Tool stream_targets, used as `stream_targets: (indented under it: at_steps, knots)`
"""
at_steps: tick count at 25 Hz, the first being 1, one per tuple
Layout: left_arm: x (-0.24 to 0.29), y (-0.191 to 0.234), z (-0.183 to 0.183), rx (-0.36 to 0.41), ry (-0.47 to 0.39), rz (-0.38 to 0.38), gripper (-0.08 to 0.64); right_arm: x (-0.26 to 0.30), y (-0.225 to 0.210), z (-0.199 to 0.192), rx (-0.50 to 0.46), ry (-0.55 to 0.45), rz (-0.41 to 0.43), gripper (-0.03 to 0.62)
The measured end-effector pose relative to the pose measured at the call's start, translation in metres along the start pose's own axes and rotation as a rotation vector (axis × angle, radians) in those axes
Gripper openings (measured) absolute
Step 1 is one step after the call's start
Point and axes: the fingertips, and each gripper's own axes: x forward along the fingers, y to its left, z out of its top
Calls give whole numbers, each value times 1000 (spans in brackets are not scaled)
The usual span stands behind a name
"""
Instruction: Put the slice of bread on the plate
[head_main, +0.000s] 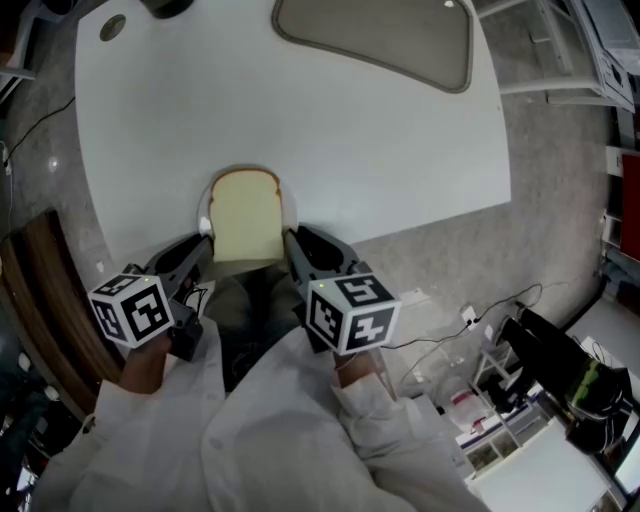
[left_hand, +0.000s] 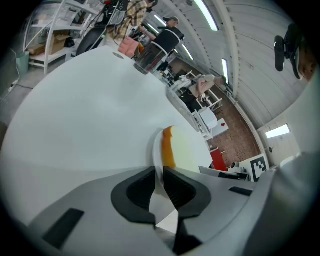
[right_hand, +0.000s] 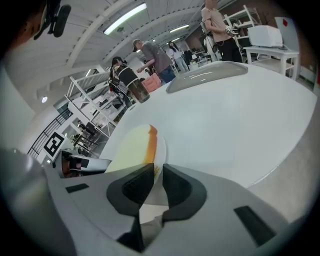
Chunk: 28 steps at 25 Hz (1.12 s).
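A pale slice of bread (head_main: 245, 225) with a brown crust lies on a white plate (head_main: 289, 207) at the near edge of the white table (head_main: 300, 130). My left gripper (head_main: 207, 241) is shut on the plate's left rim, and my right gripper (head_main: 290, 238) is shut on its right rim. In the left gripper view the thin plate rim (left_hand: 156, 155) runs between the jaws of the left gripper (left_hand: 160, 176), with the bread (left_hand: 181, 150) behind. The right gripper view shows the right gripper (right_hand: 157, 175) pinching the plate (right_hand: 161, 149) beside the bread (right_hand: 131, 147). Whether the plate rests on the table or is lifted, I cannot tell.
A grey oval mat (head_main: 385, 40) lies at the table's far side, and a dark jar (left_hand: 150, 56) stands near the far edge. People stand among shelves beyond the table. Cables and boxes (head_main: 500, 400) crowd the floor to the right.
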Motion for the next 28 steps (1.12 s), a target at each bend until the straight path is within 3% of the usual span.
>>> stream_targets:
  at_steps: [4,13,28]
  knots:
    - [0,-3,-1,46,14,20,59,-4,0,-1,-15,13,-21,61]
    - [0,0,-1,69,33,47,58,-4,1,-2,-14,28,-35,58]
    - [-16,-23,8,123,32,5,58,-27,12,7,-25,1,-65,58]
